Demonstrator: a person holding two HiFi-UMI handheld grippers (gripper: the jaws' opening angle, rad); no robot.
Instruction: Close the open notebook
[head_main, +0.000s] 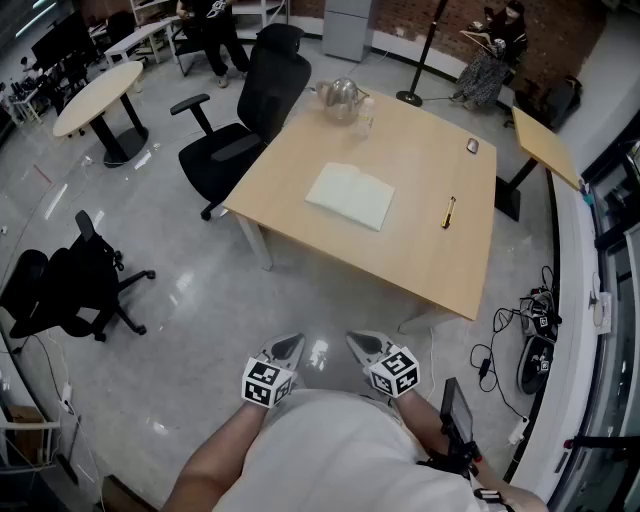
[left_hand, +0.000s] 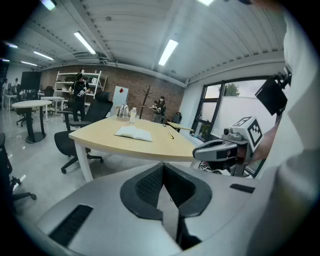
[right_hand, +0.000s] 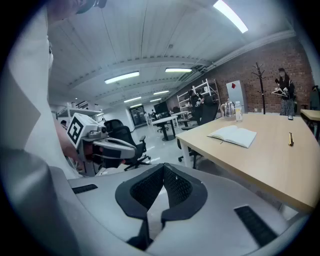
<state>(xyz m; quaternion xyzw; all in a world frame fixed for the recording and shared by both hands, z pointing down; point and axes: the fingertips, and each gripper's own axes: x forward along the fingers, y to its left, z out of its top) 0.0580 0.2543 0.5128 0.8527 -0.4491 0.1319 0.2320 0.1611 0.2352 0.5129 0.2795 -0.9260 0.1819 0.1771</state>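
Note:
An open white notebook (head_main: 350, 196) lies flat near the middle of the light wood table (head_main: 420, 260). It also shows in the left gripper view as the notebook (left_hand: 133, 132) and in the right gripper view as the notebook (right_hand: 234, 135). A gold-and-black pen (head_main: 449, 211) lies to its right. Both grippers are held low, close to the person's body and well short of the table. My left gripper (head_main: 291, 345) and right gripper (head_main: 360, 342) are side by side, each shut with nothing between the jaws. From its own camera each reads the same: left gripper (left_hand: 162, 168), right gripper (right_hand: 162, 169).
A glass kettle (head_main: 340, 97) and a small dark object (head_main: 472, 146) sit at the table's far side. A black office chair (head_main: 245, 120) stands at its left corner and another chair (head_main: 70, 285) on the floor to the left. Cables and a device (head_main: 535, 340) lie at the right. A round table (head_main: 98, 95) stands far left.

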